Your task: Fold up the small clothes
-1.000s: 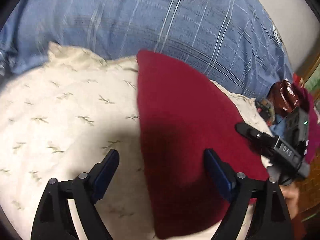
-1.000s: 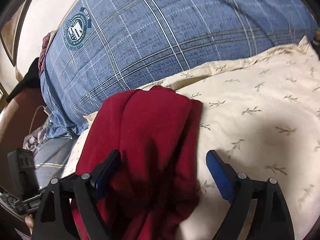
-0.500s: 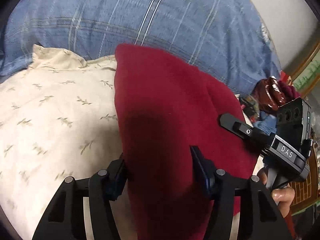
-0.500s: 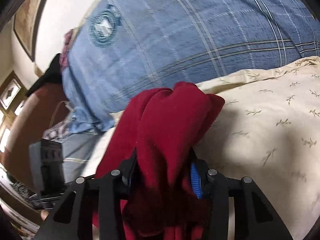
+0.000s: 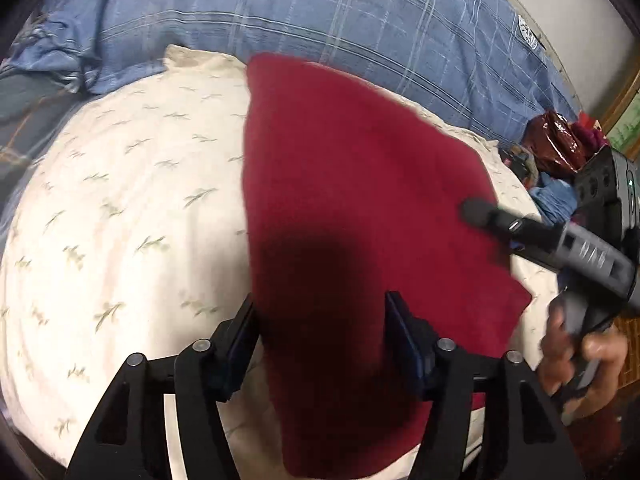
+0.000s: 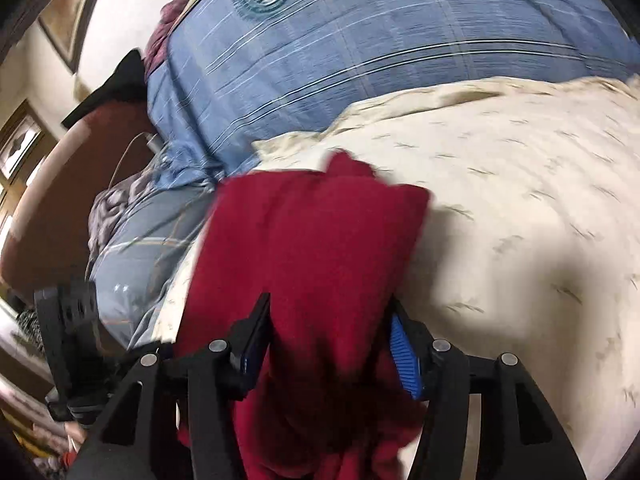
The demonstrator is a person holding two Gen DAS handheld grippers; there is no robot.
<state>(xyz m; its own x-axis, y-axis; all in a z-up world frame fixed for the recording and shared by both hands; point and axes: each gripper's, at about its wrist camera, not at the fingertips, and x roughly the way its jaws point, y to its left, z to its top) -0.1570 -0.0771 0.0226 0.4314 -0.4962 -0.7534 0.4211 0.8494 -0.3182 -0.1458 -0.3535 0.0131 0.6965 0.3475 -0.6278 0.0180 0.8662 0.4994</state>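
Red cloth [image 5: 360, 208] lies on the cream leaf-print pillow [image 5: 120, 208], its near edge bunched and blurred between both claws; left gripper [image 5: 320, 328] and right gripper [image 6: 330, 328] clasp it while their jaws ease apart. Blue plaid bedding [image 6: 360, 60] rises behind.

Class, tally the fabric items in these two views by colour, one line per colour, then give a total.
Red cloth: 1
Cream leaf-print cover: 1
Blue plaid bedding: 1
Total: 3
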